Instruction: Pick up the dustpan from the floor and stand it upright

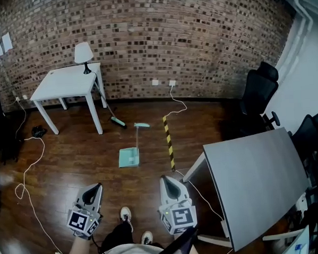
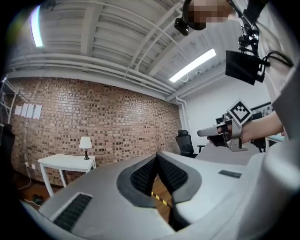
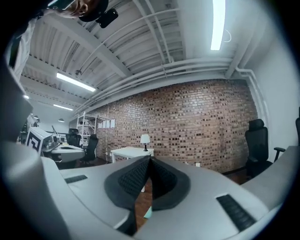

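Head view: the dustpan (image 1: 129,156) is seen lying flat on the wooden floor (image 1: 70,160), just left of the striped tape (image 1: 169,142). The left tongs (image 1: 96,188) are held well left of the tape, the right tongs (image 1: 167,180) by its near end.

Left gripper view: the jaws are seen pressed together, nothing between them.

Right gripper view: the jaws are likewise shown closed and empty, with a teal sliver of the dustpan glimpsed beneath.

Left gripper (image 1: 92,195) and right gripper (image 1: 170,186) held level, side by side, fingers closed.

Teal dustpan (image 1: 130,157) flat on floor (image 1: 70,155)
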`<state>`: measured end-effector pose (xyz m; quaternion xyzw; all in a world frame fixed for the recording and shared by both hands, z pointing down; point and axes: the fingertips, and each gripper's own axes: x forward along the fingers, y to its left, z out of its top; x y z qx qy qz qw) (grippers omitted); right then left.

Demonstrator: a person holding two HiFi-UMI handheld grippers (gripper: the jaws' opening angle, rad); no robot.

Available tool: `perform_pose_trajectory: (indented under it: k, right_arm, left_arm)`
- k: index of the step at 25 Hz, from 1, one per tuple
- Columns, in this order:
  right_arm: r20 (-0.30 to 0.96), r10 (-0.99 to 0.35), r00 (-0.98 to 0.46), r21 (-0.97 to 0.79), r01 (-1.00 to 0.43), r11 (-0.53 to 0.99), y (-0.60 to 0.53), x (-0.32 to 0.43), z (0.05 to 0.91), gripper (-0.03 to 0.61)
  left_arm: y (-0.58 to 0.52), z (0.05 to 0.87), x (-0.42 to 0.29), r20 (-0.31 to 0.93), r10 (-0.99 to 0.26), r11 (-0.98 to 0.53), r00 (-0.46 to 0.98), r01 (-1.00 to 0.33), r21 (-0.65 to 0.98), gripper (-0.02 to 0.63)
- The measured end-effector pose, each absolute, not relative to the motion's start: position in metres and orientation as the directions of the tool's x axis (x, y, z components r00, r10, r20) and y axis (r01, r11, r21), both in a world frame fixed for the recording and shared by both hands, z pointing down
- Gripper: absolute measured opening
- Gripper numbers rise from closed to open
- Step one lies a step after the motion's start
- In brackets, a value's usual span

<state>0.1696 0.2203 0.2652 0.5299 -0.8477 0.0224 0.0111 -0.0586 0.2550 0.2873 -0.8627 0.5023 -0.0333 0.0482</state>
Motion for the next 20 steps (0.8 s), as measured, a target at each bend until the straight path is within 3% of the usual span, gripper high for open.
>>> perform_pose_trajectory:
  k: [9, 20]
  right_arm:
    - [0.086, -0.892, -0.443, -0.011, -0.896, 0.444, 0.282, 0.158, 0.272, -0.023]
    - [0.009, -0.901, -0.434, 0.042, -0.9, 0.434, 0.28, 0.124, 0.249, -0.023]
  left_arm:
    - [0.31, 0.27, -0.072, -0.021, -0.874, -0.479, 0.485, -0.868, -0.13, 0.005]
    - [0.293, 0.245, -0.101, -0.06, -0.885, -0.452, 0.462, -0.882, -0.135, 0.005]
